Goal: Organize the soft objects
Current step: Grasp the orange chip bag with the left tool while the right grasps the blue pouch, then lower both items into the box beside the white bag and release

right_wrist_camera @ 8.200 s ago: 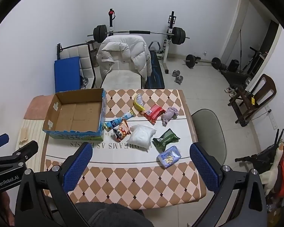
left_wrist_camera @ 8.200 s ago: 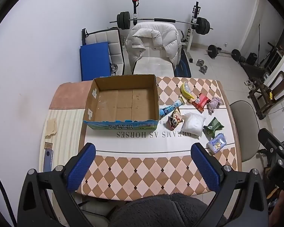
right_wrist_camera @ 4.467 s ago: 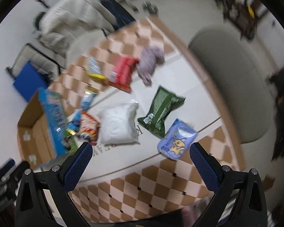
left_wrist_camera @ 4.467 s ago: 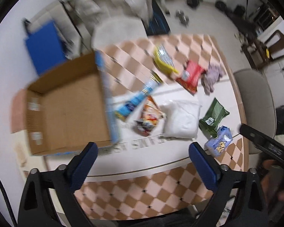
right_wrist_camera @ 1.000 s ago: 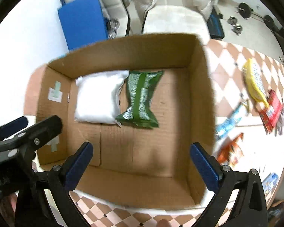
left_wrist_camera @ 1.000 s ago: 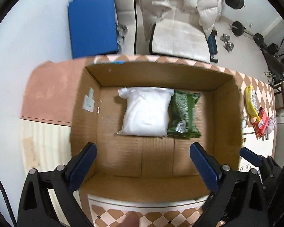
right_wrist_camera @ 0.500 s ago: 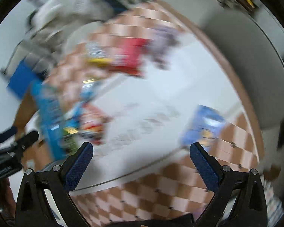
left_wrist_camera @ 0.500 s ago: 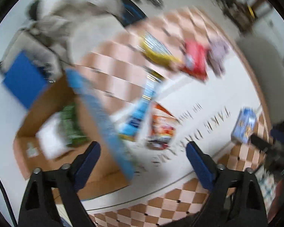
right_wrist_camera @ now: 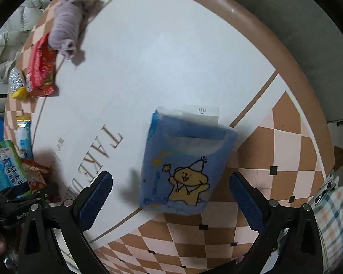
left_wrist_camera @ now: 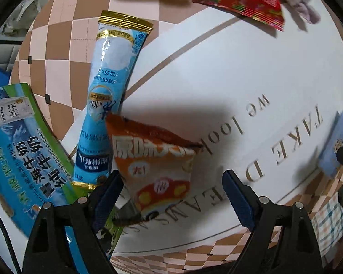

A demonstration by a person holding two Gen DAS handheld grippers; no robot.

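Both grippers hang over the counter (right_wrist_camera: 148, 52) with their jaws spread wide and nothing held between them, each lined up on its own soft packet

The left gripper (left_wrist_camera: 172, 190) is nearest the puffy orange snack bag with a red cartoon car printed on it (left_wrist_camera: 152, 162). That bag lies straight ahead of the fingers, its lower end already reaching between the two blue pads, though neither pad touches it. Its long axis runs roughly along the line of the fingers, so a closing pinch would take it across its narrow width. Just left of the orange bag, and touching it, lies the long light-blue foil sachet with gold ends (left_wrist_camera: 108, 86), slanting away from the gripper. Left again of the orange bag stands the blue-and-green printed wall of the cardboard box (left_wrist_camera: 22, 159), close by

The right gripper (right_wrist_camera: 171, 190) is nearest the flat blue tissue pack with a yellow cartoon bear in a party hat (right_wrist_camera: 185, 162), which lies well right of the orange bag, near the counter's checkered edge. It too sits squarely ahead and centred in the gap, clear of both pads, its longer side pointing away from the gripper

Likely each needs only to come down and close. The orange bag has the shorter carry to the box, and being air-filled it may squash or slip under a hard squeeze
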